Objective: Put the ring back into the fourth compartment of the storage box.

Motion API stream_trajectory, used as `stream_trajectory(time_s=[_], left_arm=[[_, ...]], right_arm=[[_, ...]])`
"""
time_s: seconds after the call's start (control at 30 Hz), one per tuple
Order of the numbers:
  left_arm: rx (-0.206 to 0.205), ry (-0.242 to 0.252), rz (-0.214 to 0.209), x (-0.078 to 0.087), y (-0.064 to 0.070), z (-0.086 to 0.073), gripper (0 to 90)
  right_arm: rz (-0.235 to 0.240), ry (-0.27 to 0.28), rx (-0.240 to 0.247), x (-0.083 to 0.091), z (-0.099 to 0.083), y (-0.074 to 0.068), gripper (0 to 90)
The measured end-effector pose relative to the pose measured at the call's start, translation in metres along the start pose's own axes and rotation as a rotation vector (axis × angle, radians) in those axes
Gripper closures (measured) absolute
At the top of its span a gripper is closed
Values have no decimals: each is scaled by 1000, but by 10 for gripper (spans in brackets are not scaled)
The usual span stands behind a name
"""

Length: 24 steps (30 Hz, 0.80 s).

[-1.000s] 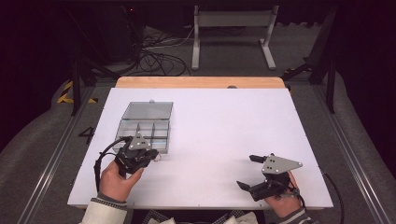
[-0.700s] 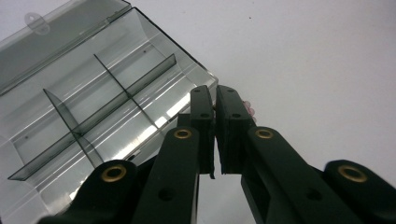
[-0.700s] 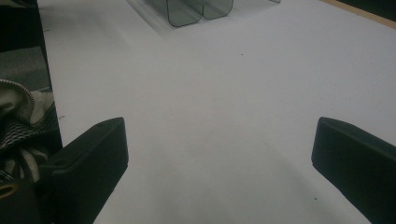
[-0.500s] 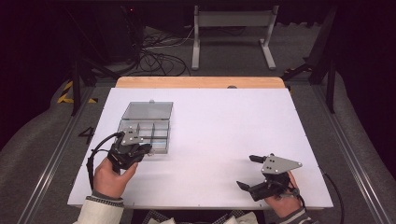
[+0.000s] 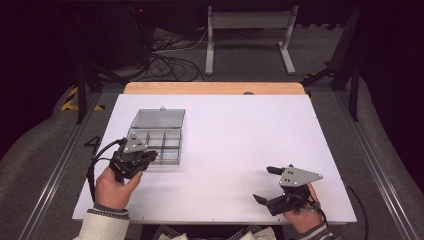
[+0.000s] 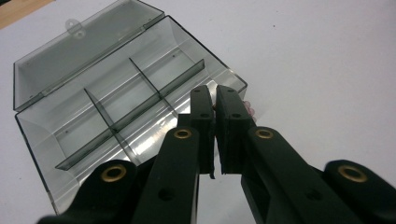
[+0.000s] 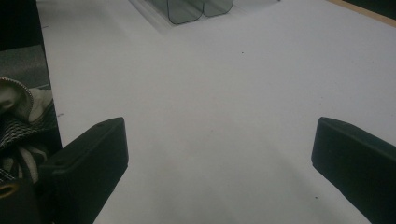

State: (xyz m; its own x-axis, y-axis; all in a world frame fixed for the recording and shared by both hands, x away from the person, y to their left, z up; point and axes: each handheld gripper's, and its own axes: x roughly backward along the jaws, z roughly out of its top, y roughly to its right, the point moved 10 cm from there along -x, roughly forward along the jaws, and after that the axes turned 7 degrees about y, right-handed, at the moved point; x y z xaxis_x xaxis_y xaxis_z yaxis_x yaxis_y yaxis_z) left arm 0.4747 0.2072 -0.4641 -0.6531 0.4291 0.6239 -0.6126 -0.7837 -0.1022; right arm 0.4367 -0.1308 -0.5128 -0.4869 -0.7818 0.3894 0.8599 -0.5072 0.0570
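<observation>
A clear smoky plastic compartment box (image 5: 161,146) lies open on the white table (image 5: 240,130), its lid (image 5: 158,119) folded back flat; the compartments (image 6: 116,100) look empty. My left gripper (image 5: 151,156) hovers at the box's near left corner, held in a hand. In the left gripper view its jaws (image 6: 214,95) stand shut with only a thin slit between them, over a box corner. A tiny brownish speck shows in the slit; I cannot tell what it is. My right gripper (image 5: 266,184) rests near the table's front right, wide open (image 7: 219,149) with nothing between the jaws.
A small pinkish bit (image 6: 250,111) lies by the box corner beside the left jaws. The box's edge (image 7: 187,9) shows far off in the right gripper view. A wooden strip (image 5: 215,88) borders the table's far edge. Cables and a metal stand are on the floor beyond.
My left gripper and hand have drifted left along the box's near edge toward its left corner. The right gripper has stayed where it was, still open.
</observation>
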Motion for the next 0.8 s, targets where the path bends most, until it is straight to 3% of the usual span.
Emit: stream_trajectory(time_s=[0.8], left_arm=[[105, 15, 128, 10, -56, -15, 863]], right_arm=[[-1, -3, 1, 0, -1, 0, 42]])
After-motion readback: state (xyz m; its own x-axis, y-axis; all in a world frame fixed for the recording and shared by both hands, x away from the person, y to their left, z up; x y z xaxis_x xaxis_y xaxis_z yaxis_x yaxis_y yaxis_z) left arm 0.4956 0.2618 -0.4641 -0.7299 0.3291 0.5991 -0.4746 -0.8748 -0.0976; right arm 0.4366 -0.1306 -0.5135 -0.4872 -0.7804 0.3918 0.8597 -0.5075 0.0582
